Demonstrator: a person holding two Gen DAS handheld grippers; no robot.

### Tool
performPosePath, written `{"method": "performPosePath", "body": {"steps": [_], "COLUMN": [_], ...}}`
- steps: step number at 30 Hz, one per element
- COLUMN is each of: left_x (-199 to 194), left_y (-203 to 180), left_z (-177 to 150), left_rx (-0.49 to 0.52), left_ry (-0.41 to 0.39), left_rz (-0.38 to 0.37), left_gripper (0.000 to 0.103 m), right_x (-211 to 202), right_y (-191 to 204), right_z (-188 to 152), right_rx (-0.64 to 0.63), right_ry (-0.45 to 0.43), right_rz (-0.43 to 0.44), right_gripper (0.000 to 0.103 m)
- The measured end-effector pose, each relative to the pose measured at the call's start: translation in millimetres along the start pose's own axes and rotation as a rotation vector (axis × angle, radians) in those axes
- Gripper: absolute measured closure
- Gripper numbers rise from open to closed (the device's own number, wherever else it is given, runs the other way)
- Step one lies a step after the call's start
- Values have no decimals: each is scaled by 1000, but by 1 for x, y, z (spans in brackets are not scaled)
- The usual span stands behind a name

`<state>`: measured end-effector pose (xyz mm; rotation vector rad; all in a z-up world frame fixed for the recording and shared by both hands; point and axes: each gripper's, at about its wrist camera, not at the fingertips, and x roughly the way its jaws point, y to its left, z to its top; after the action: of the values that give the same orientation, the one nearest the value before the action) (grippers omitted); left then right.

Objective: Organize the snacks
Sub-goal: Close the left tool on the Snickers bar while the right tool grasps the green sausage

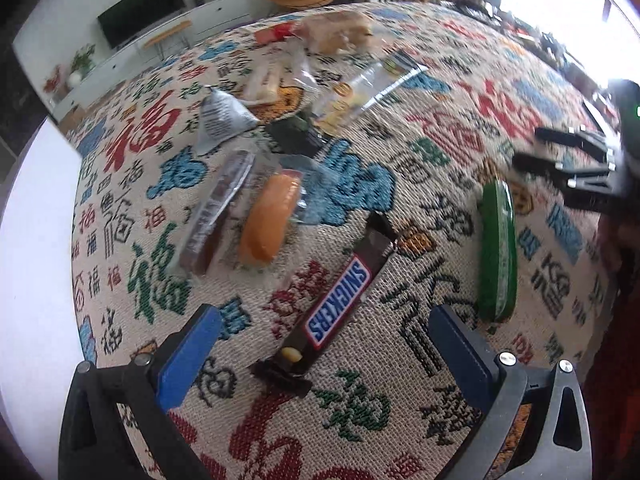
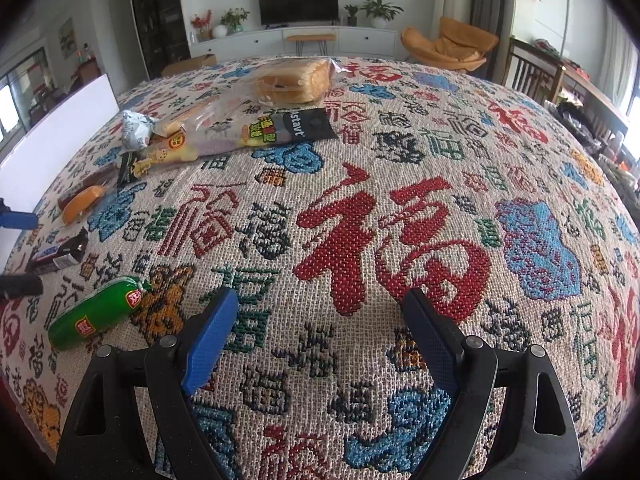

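A Snickers bar (image 1: 340,308) lies on the patterned tablecloth between the open blue pads of my left gripper (image 1: 324,344), which hovers just above it without holding it. A green sausage (image 1: 496,252) lies to its right; it also shows in the right wrist view (image 2: 96,312). An orange bun in clear wrap (image 1: 272,220), a brown wrapped bar (image 1: 216,216) and a grey packet (image 1: 222,120) lie beyond. My right gripper (image 2: 320,340) is open and empty over bare cloth. The Snickers bar shows at its far left (image 2: 60,256).
A bread loaf bag (image 2: 296,80), a dark packet (image 2: 304,126) and clear snack bags (image 2: 192,136) lie at the table's far side. A white board (image 2: 52,148) stands along the left edge. The cloth (image 2: 400,220) spreads to the right.
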<state>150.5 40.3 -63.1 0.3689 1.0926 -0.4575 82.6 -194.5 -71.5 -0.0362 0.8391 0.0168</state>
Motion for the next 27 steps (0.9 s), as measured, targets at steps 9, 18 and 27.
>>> {"method": "performPosePath", "body": {"steps": [9,18,27], "left_x": [10,12,-5], "left_y": [-15,-3,5], "left_z": [4,5,-9], "left_rx": [69,17,-42], "left_ry": [13,17,-1], "left_rz": [2,-68,-85], "left_gripper": [1,12,85], "right_x": [0,0,0], "right_y": [0,0,0], "right_z": [0,0,0], "right_rx": [-1,-2,-1], "right_ry": [0,0,0], "right_rz": [-1,-1,-1], "right_gripper": [16,16,16]}}
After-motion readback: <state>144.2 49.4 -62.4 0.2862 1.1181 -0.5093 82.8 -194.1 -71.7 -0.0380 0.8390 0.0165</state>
